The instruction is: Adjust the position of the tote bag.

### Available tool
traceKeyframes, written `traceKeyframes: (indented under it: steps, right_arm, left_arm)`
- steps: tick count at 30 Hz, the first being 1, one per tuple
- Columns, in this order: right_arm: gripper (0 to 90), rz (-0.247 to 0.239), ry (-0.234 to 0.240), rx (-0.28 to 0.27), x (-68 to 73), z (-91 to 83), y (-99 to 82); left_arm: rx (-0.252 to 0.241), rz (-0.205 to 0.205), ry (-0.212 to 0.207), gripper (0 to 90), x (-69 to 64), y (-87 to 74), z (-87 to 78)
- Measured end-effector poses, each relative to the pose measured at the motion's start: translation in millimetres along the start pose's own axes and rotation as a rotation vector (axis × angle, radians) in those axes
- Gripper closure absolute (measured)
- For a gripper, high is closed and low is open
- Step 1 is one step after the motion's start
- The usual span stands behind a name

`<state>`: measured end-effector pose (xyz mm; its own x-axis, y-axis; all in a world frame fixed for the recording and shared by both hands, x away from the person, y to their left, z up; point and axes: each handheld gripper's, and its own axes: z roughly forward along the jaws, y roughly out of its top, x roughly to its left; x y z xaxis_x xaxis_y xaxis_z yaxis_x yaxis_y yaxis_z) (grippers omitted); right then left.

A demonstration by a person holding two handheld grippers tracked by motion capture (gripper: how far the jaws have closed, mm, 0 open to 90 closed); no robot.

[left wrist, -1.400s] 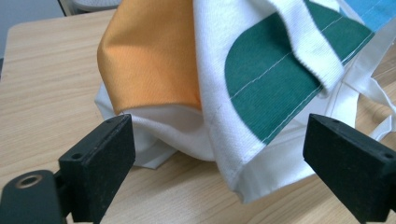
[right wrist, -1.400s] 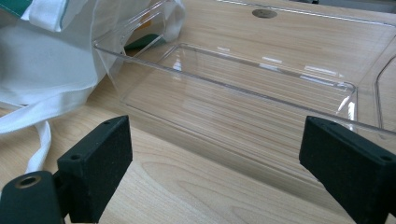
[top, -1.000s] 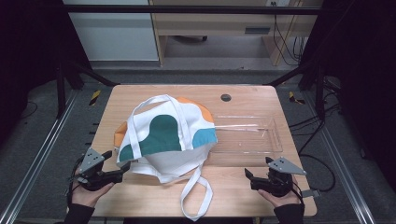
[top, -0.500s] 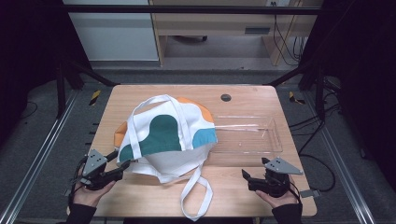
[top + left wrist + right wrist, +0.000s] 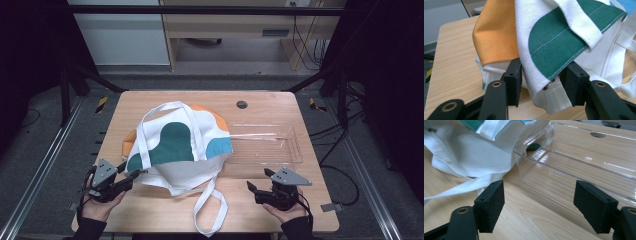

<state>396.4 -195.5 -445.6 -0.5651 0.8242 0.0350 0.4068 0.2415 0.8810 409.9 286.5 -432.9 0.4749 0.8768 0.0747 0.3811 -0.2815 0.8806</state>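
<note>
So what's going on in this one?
A person at a wooden table holds a gripper in each hand. The left gripper has just been closing its jaws around a corner of the cloth tote bag, fabric between them but not yet clamped. The right gripper, jaws also just closing with nothing between them, sits near the clear plastic tray.

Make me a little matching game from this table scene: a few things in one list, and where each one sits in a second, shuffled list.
Things:
1. tote bag
2. clear tray
3. left gripper
4. right gripper

Places:
A. near right of the table, jaws apart over bare wood
B. at the bag's near left corner, cloth between its jaws
C. spread over the middle of the table
D. right of the bag, its left end under the cloth

Pairs: 1-C, 2-D, 3-B, 4-A
</note>
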Motion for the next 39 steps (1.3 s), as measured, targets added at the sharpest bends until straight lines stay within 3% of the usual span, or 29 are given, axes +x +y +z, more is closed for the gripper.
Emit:
traceKeyframes:
  steps: [15,25,30,39]
  right_arm:
    - [50.2,-0.007,0.067,-0.013,23.1,18.9,17.1]
    - [60.0,-0.003,0.097,-0.025,29.8,25.8,24.1]
    - [69.6,0.009,0.107,-0.052,31.7,27.4,29.6]
    - [79.6,-0.008,0.151,-0.037,40.7,37.2,37.1]
  left_arm:
    - [-0.002,-0.025,0.004,58.8,-2.4,-1.1,0.4]
    - [-0.009,-0.053,-0.009,60.5,-1.8,-1.6,-0.1]
    - [-0.011,-0.056,-0.009,61.6,-2.1,-1.7,0.0]
    - [-0.006,-0.061,-0.009,66.6,-2.6,-1.3,0.0]
